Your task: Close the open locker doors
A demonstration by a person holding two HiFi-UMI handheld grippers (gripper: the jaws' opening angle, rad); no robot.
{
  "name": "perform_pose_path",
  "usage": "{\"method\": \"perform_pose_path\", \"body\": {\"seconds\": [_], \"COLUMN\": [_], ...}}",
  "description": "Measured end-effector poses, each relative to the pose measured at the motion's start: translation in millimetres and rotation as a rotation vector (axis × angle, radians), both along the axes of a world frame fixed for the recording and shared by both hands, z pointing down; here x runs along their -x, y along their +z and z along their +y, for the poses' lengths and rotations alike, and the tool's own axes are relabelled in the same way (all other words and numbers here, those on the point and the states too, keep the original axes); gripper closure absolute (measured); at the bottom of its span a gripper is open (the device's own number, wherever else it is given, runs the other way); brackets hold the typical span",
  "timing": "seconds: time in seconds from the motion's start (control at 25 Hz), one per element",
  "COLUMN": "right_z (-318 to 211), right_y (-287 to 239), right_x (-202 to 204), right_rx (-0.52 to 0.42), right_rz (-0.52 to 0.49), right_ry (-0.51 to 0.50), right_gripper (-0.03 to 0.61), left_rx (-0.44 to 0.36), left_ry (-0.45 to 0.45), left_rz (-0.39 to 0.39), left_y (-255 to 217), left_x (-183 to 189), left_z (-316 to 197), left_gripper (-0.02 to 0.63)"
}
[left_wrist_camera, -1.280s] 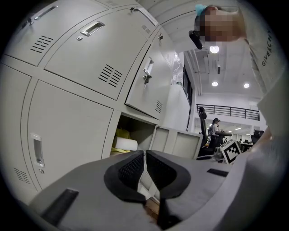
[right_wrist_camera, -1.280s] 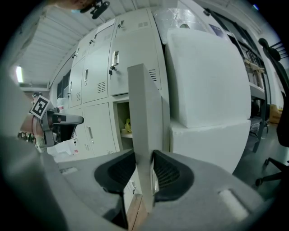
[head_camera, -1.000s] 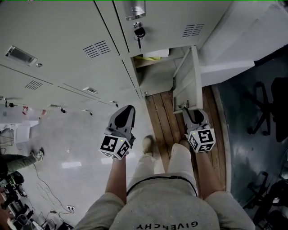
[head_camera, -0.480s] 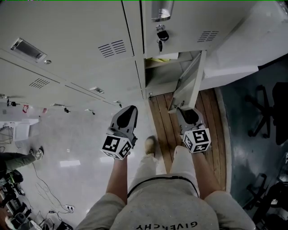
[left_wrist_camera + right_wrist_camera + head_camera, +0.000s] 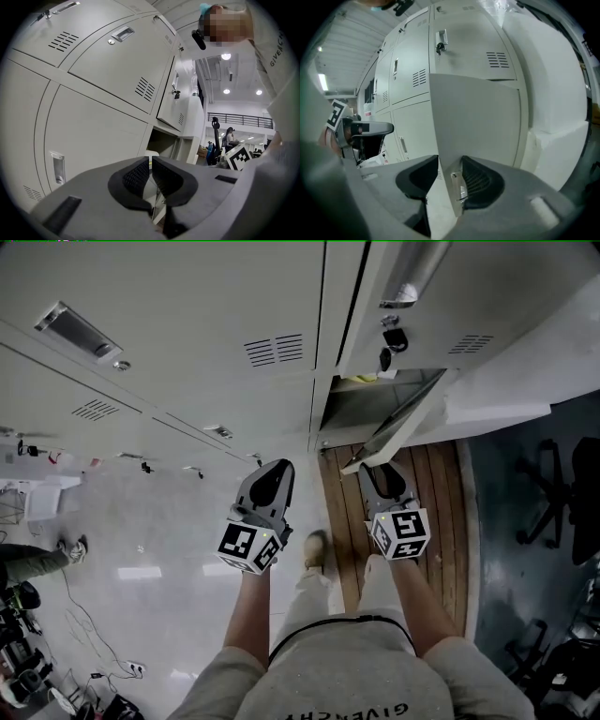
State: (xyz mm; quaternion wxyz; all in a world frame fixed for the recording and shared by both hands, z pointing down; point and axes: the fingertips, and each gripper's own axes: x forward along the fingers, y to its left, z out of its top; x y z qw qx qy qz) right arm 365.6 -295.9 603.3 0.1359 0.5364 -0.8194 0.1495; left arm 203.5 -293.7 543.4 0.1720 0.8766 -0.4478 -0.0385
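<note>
I'm looking at a locker area in an open office-like workspace, banks of grey metal lockers with vents and keys, wheeled office chairs, cables trailing over polished floor, ceiling lights, a railed mezzanine beyond.

Two tools: the left tool and the right tool, each carrying one marker cube, so two cubes. One open locker door. Three vent grilles on the locker fronts in the head view. One key hanging from a lock. Two dark swivel chairs. One bystander at the left edge. Three round ceiling lights in the left gripper view
</note>
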Motion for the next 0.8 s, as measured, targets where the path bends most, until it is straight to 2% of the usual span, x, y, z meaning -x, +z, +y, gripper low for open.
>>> {"method": "perform_pose_path", "body": {"seconds": [0.32,0.8], "right_z": [-30,-73], "right_y": [2,3], "right_x": [28,55], "right_rx": [-0.01,-0.038], "right_rz": [-0.033,-0.026], "right_ry": [-0.034,-0.138], "right_gripper": [0.42,0.42], "left_rx": [0.011,0.03], "left_ry": [-0.026,-0.062], "left_rz": [-0.01,-0.012], "left_y": [10,22], "left_x": [14,36], "left_z": [-7,-12], "left_gripper": [0.597,0.597]}}
